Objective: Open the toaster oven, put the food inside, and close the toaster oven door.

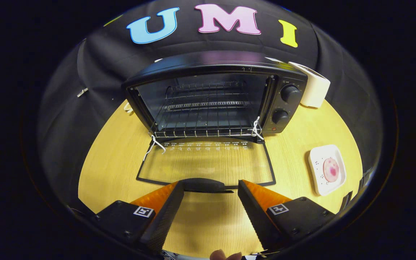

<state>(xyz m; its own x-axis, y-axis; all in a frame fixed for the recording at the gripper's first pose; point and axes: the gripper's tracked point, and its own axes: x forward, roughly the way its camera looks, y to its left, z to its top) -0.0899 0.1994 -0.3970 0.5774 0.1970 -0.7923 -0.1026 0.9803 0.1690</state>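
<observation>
A black toaster oven stands at the back of the wooden table, its glass door folded down flat toward me. The wire rack inside is bare. The door's dark handle lies just ahead of my gripper, in the gap between the two fingertips, which stand apart without pressing on it. To the right of the fingers a round pink piece of food rests on a small white square plate.
A white box-like object stands against the oven's right side. White strings hang from the rack's front corners. Two knobs sit on the oven's right panel. A fingertip shows below the gripper.
</observation>
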